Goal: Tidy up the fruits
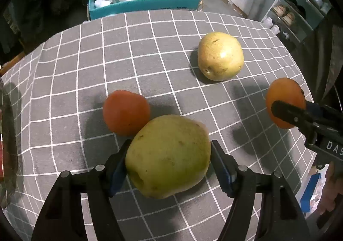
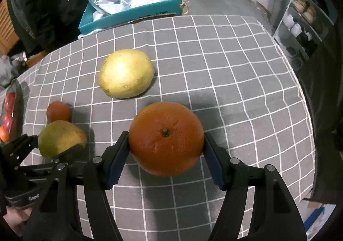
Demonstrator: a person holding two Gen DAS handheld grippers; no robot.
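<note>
Currently the green pear [image 1: 168, 156] sits pinched in my left claw [image 1: 169, 168], touching a small tomato [image 1: 126, 112] just beyond it. My right claw [image 2: 166, 155] clamps the orange [image 2: 166, 138]; the yellow fruit [image 2: 126, 74] lies ahead, leftward, on the checked cloth [image 2: 235, 69].

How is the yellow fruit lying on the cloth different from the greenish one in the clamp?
The yellow fruit lies free on the checked cloth; the greenish fruit is clamped in the left hand-held gripper. The yellow fruit is paler and glossier; the greenish fruit is duller. Both are roundish and speckled.
</note>
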